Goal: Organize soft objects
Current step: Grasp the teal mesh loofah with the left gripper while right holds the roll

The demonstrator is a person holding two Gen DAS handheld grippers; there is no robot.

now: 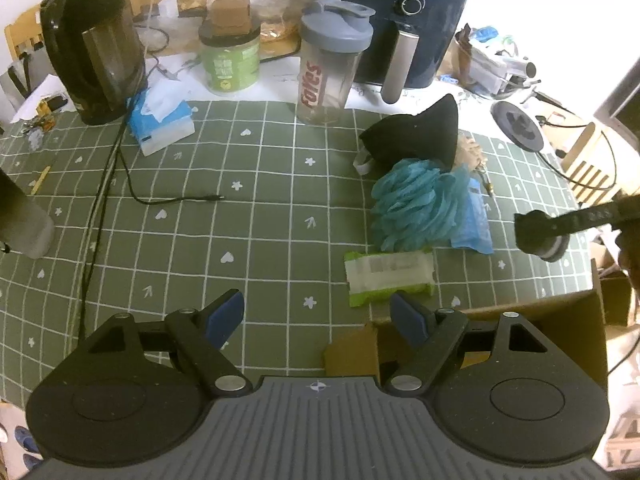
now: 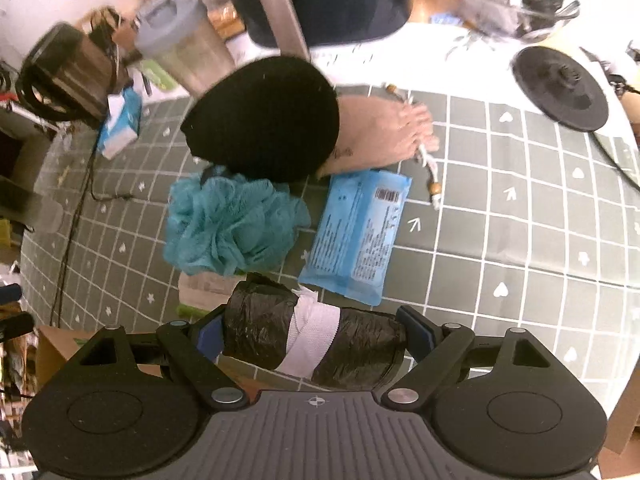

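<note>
My right gripper (image 2: 316, 330) is shut on a roll of black bin bags with a white band (image 2: 312, 336), held above the table's near edge. Beyond it lie a teal bath pouf (image 2: 228, 228), a blue wipes pack (image 2: 360, 236), a black beanie (image 2: 268, 120) and a beige cloth with a beaded cord (image 2: 384, 132). My left gripper (image 1: 318, 318) is open and empty over the green checked tablecloth (image 1: 240, 232). Ahead to its right are the pouf (image 1: 416, 208), the beanie (image 1: 420, 132) and a green-and-white tissue pack (image 1: 390, 276).
A cardboard box (image 1: 520, 312) sits at the table's near right edge. At the back stand a black kettle (image 1: 92, 44), a green jar (image 1: 230, 56), a shaker bottle (image 1: 330, 64), a dark air fryer (image 1: 400, 20) and a blue tissue pack (image 1: 160, 120). A black cable (image 1: 120, 184) crosses the left.
</note>
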